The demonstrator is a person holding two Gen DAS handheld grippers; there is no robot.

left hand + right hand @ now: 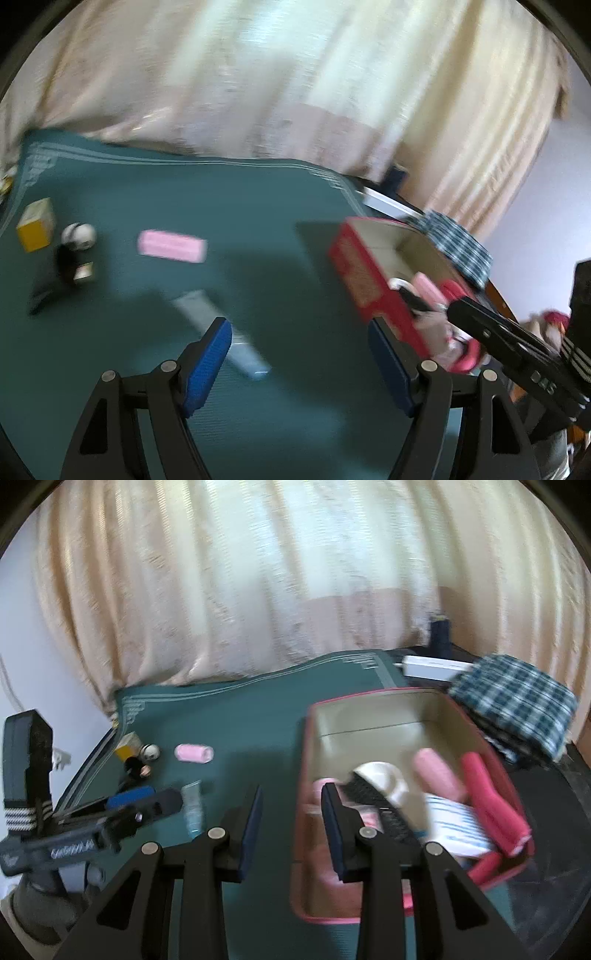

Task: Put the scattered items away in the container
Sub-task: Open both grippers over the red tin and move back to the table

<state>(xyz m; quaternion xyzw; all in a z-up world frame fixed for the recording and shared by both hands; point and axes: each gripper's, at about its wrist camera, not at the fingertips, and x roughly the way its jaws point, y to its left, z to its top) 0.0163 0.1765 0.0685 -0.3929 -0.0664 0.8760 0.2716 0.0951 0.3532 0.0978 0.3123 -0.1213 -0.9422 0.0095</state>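
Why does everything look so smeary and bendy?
Left wrist view: motion blur smears the pink box and red container; the mat edge bows from the fisheye. Right wrist view: the container's contents blur too, and the curtain glows bright.

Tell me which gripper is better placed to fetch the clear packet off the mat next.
Left. The left gripper is open with the clear packet just ahead between its fingers; the right gripper hangs by the red box.

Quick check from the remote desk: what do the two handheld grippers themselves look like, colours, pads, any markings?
Both are black plastic frames with triangular cut-outs and silver round pivot pins. The left gripper has bright blue textured pads; the right gripper has darker navy pads. Their bodies show white stripes and blurred white lettering.
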